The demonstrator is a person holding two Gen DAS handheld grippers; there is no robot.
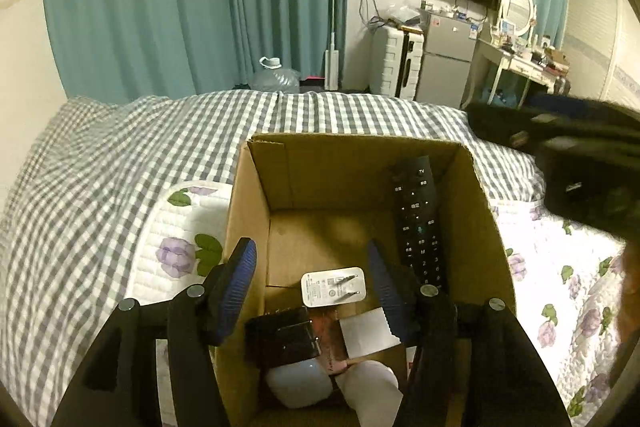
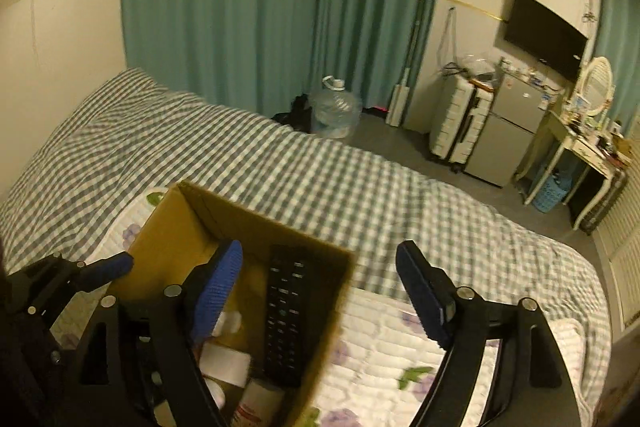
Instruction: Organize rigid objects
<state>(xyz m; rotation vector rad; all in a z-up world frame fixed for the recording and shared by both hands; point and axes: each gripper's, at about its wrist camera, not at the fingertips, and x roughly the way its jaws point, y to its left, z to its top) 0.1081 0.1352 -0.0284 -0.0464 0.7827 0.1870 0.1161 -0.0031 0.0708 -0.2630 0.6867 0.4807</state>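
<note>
An open cardboard box (image 1: 256, 187) sits on the bed. Inside it lie a black TV remote (image 1: 418, 219) against the right wall, a white plug adapter (image 1: 333, 286), a black charger (image 1: 282, 337) and white rounded items (image 1: 298, 385). My left gripper (image 1: 312, 285) is open and empty above the box, its fingers spread over the adapter. My right gripper (image 2: 320, 287) is open and empty, straddling the box's right wall (image 2: 332, 291). The remote (image 2: 286, 311) also shows in the right wrist view. The left gripper's blue fingertip (image 2: 114, 267) shows at that view's left edge.
The box rests on a white floral quilted pad (image 1: 178, 247) over a grey checked duvet (image 1: 120, 155). Beyond the bed are teal curtains (image 2: 280, 7), a water jug (image 2: 336, 111), a white suitcase (image 2: 460, 123), a small fridge (image 2: 508, 131) and a dressing table (image 2: 580, 147).
</note>
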